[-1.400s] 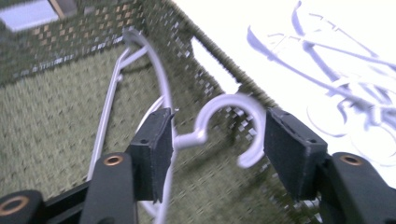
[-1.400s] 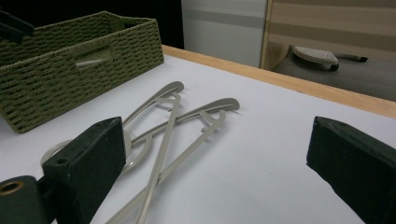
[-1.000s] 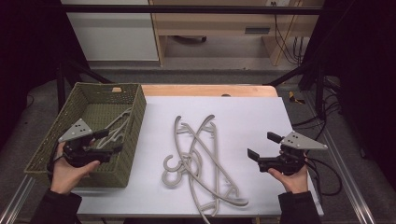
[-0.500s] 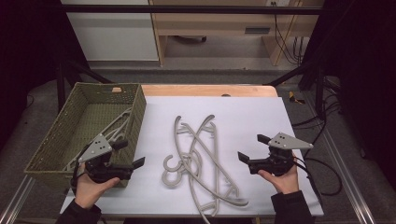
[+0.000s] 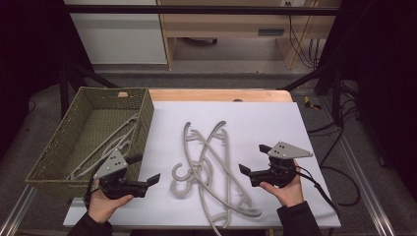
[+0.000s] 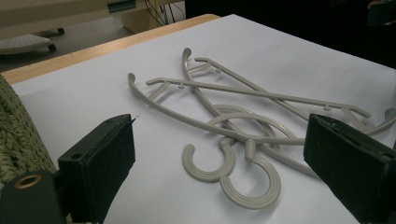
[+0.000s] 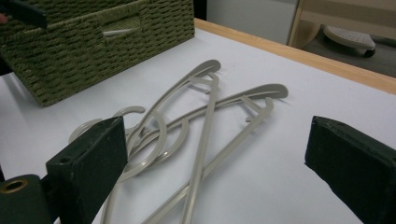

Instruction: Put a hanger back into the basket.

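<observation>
left gripper (image 5: 147,173): jaws spread wide, just been opening, nothing between | right gripper (image 5: 252,161): jaws wide apart, empty | plastic hangers (image 5: 211,167): tangled flat on white surface (image 5: 275,118), between both grippers, ahead of each | woven basket (image 5: 49,162): beside left gripper, more hangers inside

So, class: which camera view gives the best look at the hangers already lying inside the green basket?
The high view: it looks down into the basket and shows the hangers in it against its right wall. The right gripper view shows the basket's outer wall, with a pale bit at its handle slot. The left gripper view catches a corner of the weave.
</observation>
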### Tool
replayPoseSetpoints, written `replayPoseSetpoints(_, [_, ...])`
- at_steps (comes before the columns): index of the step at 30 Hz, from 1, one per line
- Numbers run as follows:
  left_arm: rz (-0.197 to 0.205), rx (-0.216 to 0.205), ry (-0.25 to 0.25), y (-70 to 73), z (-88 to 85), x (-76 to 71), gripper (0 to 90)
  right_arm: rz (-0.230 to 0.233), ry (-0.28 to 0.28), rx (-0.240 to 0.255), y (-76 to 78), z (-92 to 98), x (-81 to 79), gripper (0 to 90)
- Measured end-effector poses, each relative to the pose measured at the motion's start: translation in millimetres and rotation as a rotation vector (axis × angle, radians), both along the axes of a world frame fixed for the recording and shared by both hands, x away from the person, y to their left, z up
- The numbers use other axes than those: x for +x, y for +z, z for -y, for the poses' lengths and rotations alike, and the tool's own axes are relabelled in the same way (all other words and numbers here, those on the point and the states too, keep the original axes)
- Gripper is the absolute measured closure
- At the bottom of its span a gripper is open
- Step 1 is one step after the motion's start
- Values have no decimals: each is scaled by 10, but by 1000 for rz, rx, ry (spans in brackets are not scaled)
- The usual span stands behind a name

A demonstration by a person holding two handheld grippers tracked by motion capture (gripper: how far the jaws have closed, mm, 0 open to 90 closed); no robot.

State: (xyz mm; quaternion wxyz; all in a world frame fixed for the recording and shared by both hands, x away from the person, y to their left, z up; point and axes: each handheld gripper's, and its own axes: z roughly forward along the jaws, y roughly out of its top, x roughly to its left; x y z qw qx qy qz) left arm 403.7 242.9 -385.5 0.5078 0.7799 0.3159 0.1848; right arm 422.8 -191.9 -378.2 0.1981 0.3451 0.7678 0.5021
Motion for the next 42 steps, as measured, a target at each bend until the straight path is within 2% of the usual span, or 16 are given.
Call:
replayPoseSetpoints(10, [4,2,-21,31,-13,-14,80,-51,51,-80,33,-341,-45,93])
replayPoseSetpoints(15, [-5,16,-28,20,-6,-3,77,-99,77,-166,8,-500,-30,106])
replayPoseSetpoints(19, [-11,20,-29,13,-19,11,73,-145,106,-257,-41,-658,5,120])
replayPoseSetpoints(25, [-15,26,-36,24,-23,11,70,-181,145,-351,-108,-884,33,168])
replayPoseSetpoints(36, [-12,29,-45,43,-58,9,68,-274,196,-442,-189,-1203,138,283])
replayPoseSetpoints(42, [-12,26,-45,60,-94,16,68,-330,220,-470,-268,-1337,192,397])
